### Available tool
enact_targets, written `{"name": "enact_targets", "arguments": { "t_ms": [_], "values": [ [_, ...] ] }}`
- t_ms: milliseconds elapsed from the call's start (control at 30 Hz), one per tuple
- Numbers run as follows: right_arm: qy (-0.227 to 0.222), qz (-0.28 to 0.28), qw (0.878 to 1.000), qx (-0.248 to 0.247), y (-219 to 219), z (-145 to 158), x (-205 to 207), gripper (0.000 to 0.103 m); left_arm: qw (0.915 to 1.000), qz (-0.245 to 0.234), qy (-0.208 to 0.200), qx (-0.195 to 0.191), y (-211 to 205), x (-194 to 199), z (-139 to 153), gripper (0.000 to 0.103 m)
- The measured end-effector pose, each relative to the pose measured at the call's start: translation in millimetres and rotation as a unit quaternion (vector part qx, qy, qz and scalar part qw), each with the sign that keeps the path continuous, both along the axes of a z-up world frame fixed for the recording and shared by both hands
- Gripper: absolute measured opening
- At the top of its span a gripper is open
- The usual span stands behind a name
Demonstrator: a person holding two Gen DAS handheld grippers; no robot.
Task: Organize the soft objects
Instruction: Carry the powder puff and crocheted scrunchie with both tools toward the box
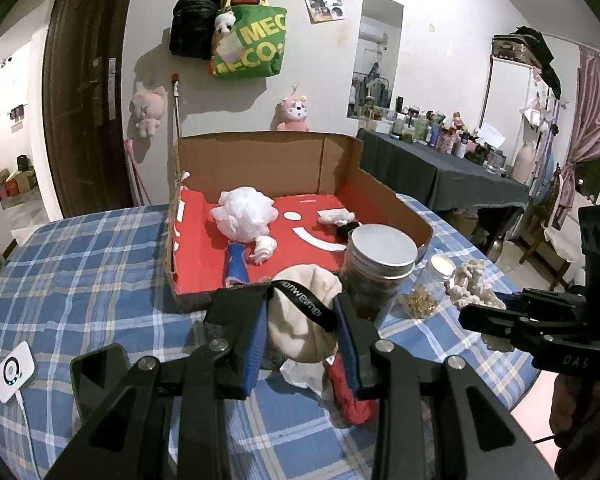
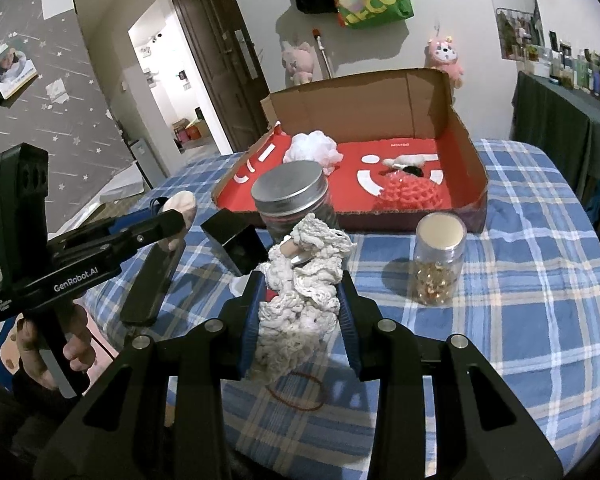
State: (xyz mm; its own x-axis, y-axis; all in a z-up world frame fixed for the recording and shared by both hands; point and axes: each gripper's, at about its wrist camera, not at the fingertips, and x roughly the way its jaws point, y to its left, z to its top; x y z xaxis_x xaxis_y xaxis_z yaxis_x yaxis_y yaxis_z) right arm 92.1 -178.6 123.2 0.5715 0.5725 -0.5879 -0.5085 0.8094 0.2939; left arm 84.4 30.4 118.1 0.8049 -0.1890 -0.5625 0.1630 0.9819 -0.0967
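My left gripper [image 1: 294, 308] is shut on a cream powder puff [image 1: 300, 340] with a black printed ribbon, held above the checked tablecloth just in front of the cardboard box [image 1: 396, 200]. A red cloth [image 1: 354, 402] lies below it. My right gripper [image 2: 301, 284] is shut on a white crocheted piece [image 2: 296, 320], lifted over the table. In the right wrist view the left gripper [image 2: 176, 216] and the puff [image 2: 182, 202] show at the left. The red-lined box [image 2: 472, 168] holds a white mesh pouf [image 2: 314, 148], a red crocheted piece [image 2: 410, 194] and a blue roll [image 1: 236, 266].
A big jar with a metal lid [image 2: 290, 192] and a small jar of gold bits [image 2: 438, 264] stand in front of the box. A rubber band [image 2: 296, 390], a black block [image 2: 232, 240] and a white device [image 1: 14, 372] lie on the cloth. A person's hand [image 2: 74, 354] grips the left handle.
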Motion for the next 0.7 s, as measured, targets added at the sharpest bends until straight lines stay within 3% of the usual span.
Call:
{"name": "enact_targets", "arguments": {
  "t_ms": [700],
  "values": [
    [-0.021,0.005,0.999,-0.034,-8,24,54,0.034,0.9994,-0.028,0.011,0.016,7,57,16,0.035]
  ]
}}
